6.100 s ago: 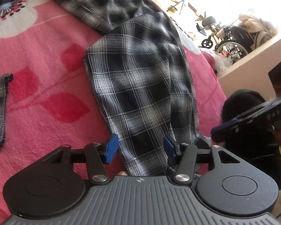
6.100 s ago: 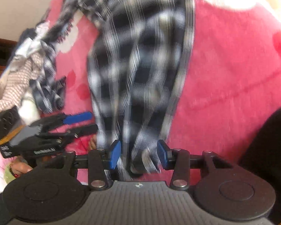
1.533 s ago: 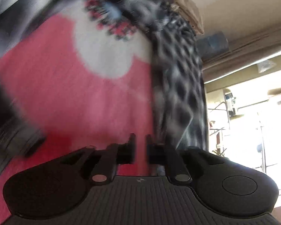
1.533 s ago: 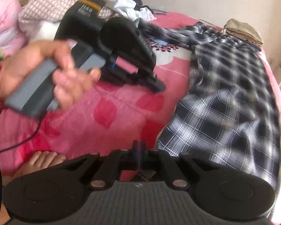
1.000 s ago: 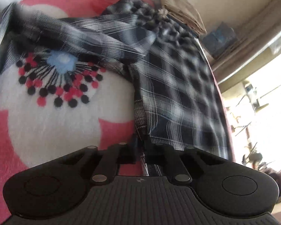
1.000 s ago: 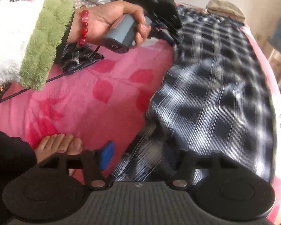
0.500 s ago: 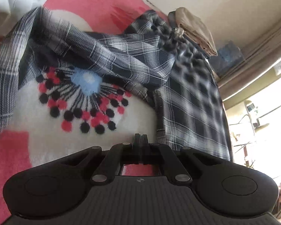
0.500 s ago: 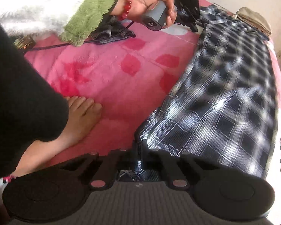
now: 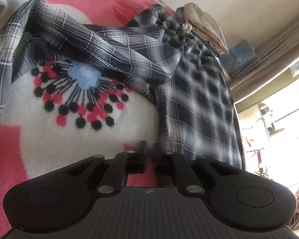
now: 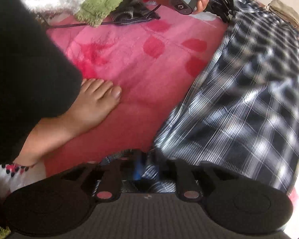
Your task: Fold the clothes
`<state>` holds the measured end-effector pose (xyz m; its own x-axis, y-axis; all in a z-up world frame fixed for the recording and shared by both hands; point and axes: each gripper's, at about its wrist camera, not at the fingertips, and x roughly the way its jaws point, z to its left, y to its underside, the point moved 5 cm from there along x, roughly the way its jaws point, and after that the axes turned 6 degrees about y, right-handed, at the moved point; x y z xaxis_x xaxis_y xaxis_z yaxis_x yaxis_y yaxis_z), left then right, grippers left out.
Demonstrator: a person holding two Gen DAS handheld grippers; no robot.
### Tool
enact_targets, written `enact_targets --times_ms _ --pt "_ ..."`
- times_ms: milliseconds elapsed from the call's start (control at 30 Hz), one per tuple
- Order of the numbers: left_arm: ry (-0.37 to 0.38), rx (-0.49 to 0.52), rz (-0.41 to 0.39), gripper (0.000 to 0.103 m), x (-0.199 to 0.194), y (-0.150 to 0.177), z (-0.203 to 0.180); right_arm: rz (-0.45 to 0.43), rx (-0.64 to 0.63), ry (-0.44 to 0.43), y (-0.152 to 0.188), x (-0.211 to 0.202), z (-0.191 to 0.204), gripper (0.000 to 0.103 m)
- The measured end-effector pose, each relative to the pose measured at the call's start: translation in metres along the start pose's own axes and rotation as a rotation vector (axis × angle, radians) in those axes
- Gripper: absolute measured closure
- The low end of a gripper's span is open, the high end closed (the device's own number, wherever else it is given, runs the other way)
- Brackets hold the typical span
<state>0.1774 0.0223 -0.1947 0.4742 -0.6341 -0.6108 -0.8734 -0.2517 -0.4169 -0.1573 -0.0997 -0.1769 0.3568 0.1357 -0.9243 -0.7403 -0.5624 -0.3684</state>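
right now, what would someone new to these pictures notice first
The dark plaid shirt stands out, laid long down the right side of the pink flowered blanket. Next comes the blanket's big white flower with a blue centre ringed by red and black dots, in the left wrist view. A bare foot rests on the blanket at left.

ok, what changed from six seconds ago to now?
The left gripper moved from the plaid garment's hem up to its edge beside the flower print. The right gripper shifted to the near corner. Both clamped the cloth, and their fingers have just been opening, with cloth between the right ones. Unchanged: pink blanket, tan pile at the far end.
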Motion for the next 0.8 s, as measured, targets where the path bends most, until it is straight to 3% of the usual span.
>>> enact_targets --times_ms 33,133,233,333,433,567,700,800 --pt "0.001 0.013 0.005 0.084 -0.004 0.003 -0.001 0.0 0.016 -0.027 0.003 -0.005 0.002 0.054" --pt "-0.015 0.097 0.023 0.069 -0.023 0.014 -0.009 -0.01 0.111 -0.123 0.019 -0.024 0.003 0.053" --pt "-0.008 0.207 0.092 0.06 -0.047 0.039 -0.021 0.034 0.308 -0.242 0.045 -0.034 -0.003 0.053" --pt "0.029 0.319 0.199 0.048 -0.072 0.075 -0.036 0.058 0.529 -0.295 0.076 -0.045 -0.012 0.053" --pt "0.066 0.409 0.347 0.045 -0.097 0.119 -0.05 0.013 0.745 -0.262 0.106 -0.063 -0.031 0.053" --pt "0.134 0.549 0.591 0.044 -0.119 0.184 -0.068 -0.077 1.006 -0.152 0.144 -0.087 -0.075 0.053" --pt "0.2 0.787 0.902 0.043 -0.128 0.258 -0.081 -0.104 1.141 -0.014 0.176 -0.099 -0.113 0.054" --pt "0.202 0.872 1.008 0.043 -0.129 0.295 -0.082 -0.087 1.19 0.002 0.191 -0.097 -0.124 0.057"
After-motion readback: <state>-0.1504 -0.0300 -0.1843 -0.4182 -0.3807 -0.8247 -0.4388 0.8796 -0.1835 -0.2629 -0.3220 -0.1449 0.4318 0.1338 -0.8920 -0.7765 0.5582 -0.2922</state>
